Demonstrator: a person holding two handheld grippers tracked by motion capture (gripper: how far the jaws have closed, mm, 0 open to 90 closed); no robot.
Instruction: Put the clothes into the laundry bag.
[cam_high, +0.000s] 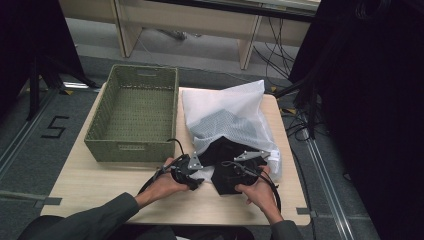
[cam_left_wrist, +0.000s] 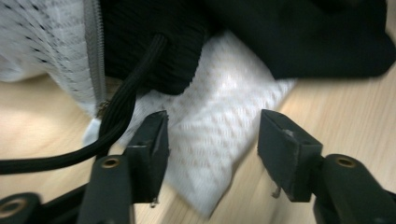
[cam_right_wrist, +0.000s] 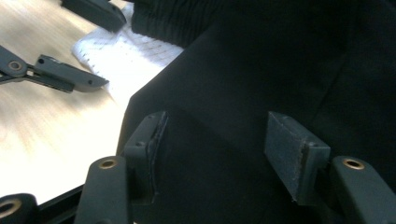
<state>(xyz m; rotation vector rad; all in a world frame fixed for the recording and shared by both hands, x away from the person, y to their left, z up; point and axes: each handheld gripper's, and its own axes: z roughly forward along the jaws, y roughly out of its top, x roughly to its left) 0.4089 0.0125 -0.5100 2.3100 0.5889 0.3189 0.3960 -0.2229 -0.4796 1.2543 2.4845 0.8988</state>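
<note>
Because both grippers stand spread, left gripper (cam_high: 196, 176) over the white mesh laundry bag (cam_high: 227, 117) corner, right gripper (cam_high: 235, 182) over the black garment (cam_high: 227, 150) at lower centre, neither pinching, the bag may drag along.

Lab-type recording bay indicated; small wooden tabletop (cam_high: 100, 185) set on grey carpet; a taped number five (cam_high: 55, 127) marked on the floor; black curtains (cam_high: 370, 100) hung alongside; loose cables (cam_high: 280, 40) trailed beyond the tabletop's far edge.
</note>
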